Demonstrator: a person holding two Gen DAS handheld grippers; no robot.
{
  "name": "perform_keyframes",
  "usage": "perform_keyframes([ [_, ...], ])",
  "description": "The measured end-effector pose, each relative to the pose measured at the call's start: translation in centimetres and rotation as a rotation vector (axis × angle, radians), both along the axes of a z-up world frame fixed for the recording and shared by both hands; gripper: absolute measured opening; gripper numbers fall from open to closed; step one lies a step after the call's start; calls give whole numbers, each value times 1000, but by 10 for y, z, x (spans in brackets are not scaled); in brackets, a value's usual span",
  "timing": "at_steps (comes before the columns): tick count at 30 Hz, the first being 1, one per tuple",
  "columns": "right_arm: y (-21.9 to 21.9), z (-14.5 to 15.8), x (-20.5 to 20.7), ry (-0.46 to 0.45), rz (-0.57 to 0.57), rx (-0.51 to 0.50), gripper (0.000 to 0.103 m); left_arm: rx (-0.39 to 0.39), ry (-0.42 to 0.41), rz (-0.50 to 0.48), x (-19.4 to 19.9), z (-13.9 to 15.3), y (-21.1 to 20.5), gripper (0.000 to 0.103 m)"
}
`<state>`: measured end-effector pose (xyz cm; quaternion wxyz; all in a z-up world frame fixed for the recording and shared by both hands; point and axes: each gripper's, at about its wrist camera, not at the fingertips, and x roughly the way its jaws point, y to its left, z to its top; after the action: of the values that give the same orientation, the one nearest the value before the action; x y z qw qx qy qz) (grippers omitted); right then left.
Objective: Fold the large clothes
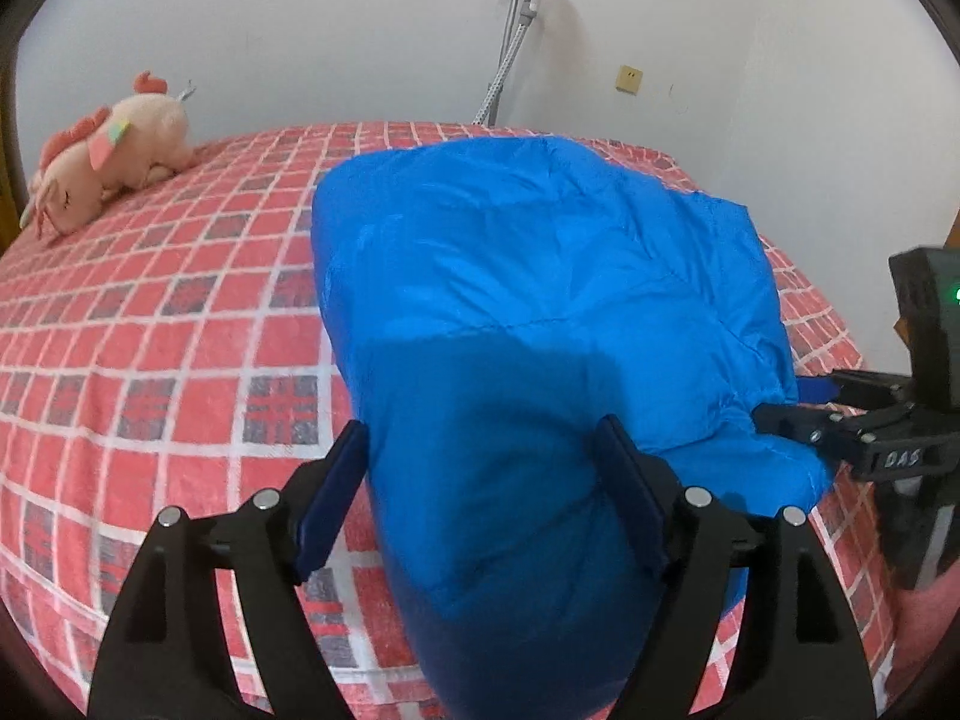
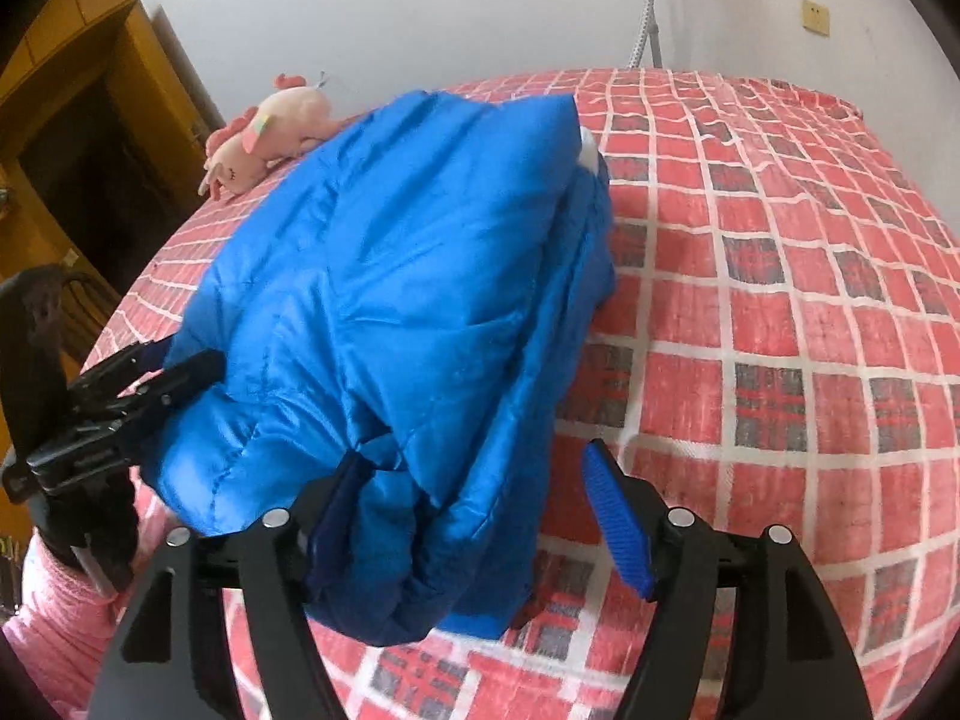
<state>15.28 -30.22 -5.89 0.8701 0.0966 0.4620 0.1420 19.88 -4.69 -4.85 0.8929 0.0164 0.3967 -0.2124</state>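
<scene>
- Nearest, the left gripper stands with its jaws apart, straddling the near end of the blue puffer jacket; the pads don't seem to pinch it.
- The right gripper is spread too, the jacket's bundled corner lying between its fingers, the right pad clear of the cloth.
- The jacket lies folded in a thick bundle on the red checked bed. It looks light, puffy and slick, likely to spring open; I'd grip at a stitched hem edge, not a bulging panel.
- Farther off, a pink plush toy rests by the wall.
</scene>
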Motion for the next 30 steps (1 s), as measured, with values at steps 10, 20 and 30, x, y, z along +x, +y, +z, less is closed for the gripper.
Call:
perform_keyframes([
  [10, -14, 4, -10, 1, -60, 117, 80, -24, 42, 81, -6, 8, 6, 81],
  [20, 0, 32, -67, -88, -63, -3, 96, 124, -130, 144, -72, 32, -4, 97],
  [30, 27, 24, -98, -97, -41, -83, 98, 111, -70, 185, -99, 22, -6, 99],
])
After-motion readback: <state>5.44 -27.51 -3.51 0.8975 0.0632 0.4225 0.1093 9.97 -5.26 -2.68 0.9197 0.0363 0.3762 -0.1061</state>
